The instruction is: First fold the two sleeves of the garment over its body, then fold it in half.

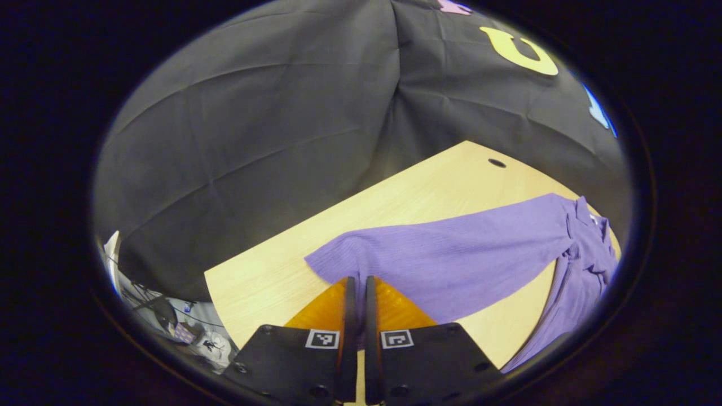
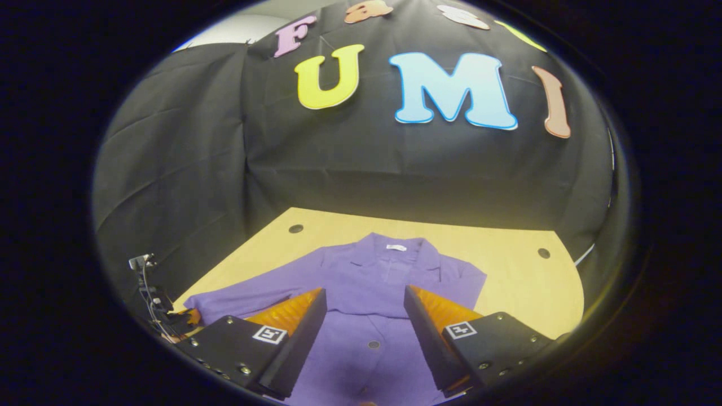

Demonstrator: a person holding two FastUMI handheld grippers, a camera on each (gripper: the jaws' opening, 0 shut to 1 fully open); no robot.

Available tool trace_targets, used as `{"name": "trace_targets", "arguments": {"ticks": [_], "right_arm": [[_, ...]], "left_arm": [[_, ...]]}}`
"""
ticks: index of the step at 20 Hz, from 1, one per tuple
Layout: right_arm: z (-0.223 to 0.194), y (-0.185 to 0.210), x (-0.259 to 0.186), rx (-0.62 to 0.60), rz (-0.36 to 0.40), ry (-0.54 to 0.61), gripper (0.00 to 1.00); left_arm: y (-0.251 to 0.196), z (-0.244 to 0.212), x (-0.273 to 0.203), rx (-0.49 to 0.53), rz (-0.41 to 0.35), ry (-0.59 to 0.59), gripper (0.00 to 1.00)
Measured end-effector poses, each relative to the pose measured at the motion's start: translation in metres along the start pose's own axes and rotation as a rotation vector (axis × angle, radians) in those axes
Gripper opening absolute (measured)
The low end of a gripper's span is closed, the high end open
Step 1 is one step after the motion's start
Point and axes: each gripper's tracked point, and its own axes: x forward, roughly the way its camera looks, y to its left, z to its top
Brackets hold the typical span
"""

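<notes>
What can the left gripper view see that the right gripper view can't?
Left gripper view: the left gripper, jaws closed on the edge of the long sleeve near its cuff, with that sleeve stretched across the table.

Right gripper view: the right gripper, jaws open, above the garment's front, plus the collar with its white label and a button.

Both: the purple garment, its long sleeve, the wooden table and the black cloth wall.

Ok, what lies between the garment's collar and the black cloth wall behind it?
Only a bare strip of the wooden table, seen in the right gripper view.
</notes>
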Motion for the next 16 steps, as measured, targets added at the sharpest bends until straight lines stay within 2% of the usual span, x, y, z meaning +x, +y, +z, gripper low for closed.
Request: {"name": "trace_targets", "arguments": {"ticks": [2, 5, 7, 10, 12, 15, 16], "right_arm": [[-0.001, -0.014, -0.006, 0.017, -0.022, -0.005, 0.86], [-0.005, -0.036, -0.014, 0.031, -0.057, -0.003, 0.86], [-0.008, -0.052, -0.018, 0.045, -0.081, 0.000, 0.86], [-0.016, -0.070, -0.020, 0.073, -0.103, 0.009, 0.86], [-0.020, -0.078, -0.021, 0.085, -0.109, 0.015, 0.86], [-0.026, -0.089, -0.020, 0.098, -0.114, 0.021, 0.86], [-0.028, -0.093, -0.020, 0.104, -0.113, 0.023, 0.86]], "left_arm": [[-0.009, 0.001, -0.001, 0.020, -0.012, 0.015, 0.07], [-0.026, 0.003, -0.006, -0.031, -0.072, 0.050, 0.07], [-0.029, 0.011, -0.014, -0.055, -0.084, 0.043, 0.07], [-0.039, 0.034, -0.028, -0.025, -0.112, -0.012, 0.07], [-0.061, 0.051, -0.042, -0.028, -0.169, -0.051, 0.07], [-0.097, 0.072, -0.058, -0.073, -0.222, -0.073, 0.07], [-0.113, 0.079, -0.065, -0.101, -0.263, -0.072, 0.07]]}}
